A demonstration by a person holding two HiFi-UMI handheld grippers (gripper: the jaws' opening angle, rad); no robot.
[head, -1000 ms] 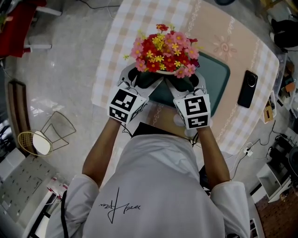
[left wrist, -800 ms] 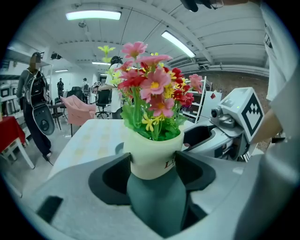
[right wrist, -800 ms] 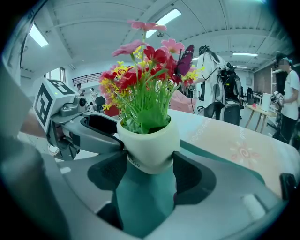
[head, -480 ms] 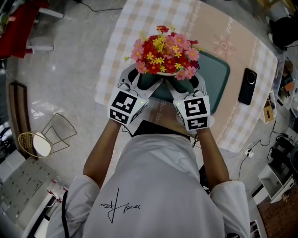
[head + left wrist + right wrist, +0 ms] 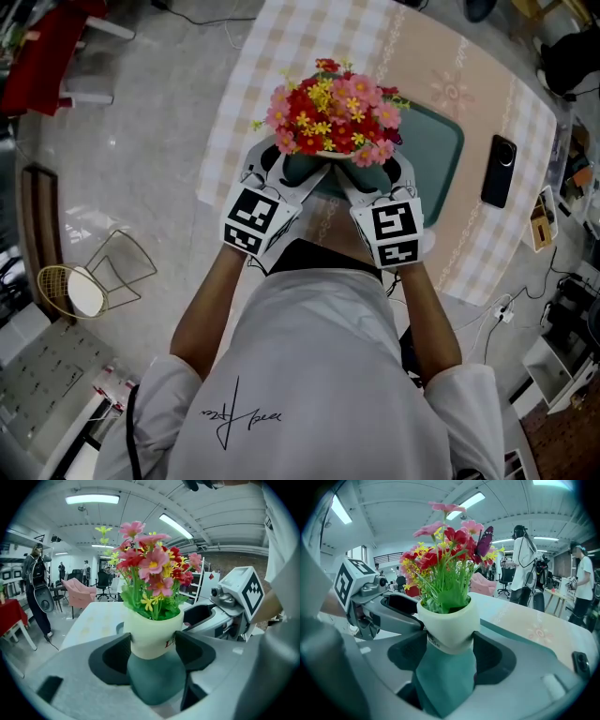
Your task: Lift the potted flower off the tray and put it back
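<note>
Left claw (image 5: pixel 283 171) (image 5: pixel 152 644) clamps potted flower (image 5: pixel 333 117) (image 5: pixel 152 620) | right claw (image 5: pixel 373 172) (image 5: pixel 447 648) clamps it from the opposite side | worktop (image 5: pixel 422 56) | tray (image 5: pixel 441 150) near worktop's front edge | pot held above tray's near part | phone (image 5: pixel 498 171) beside tray, towards right edge

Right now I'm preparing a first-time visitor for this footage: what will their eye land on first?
The potted flower, a bright burst of pink, red and yellow blooms in a cream pot, clamped by the left gripper and right gripper together at the near end of the teal tray. Next, the black phone lying right of the tray on the checked tablecloth.
</note>
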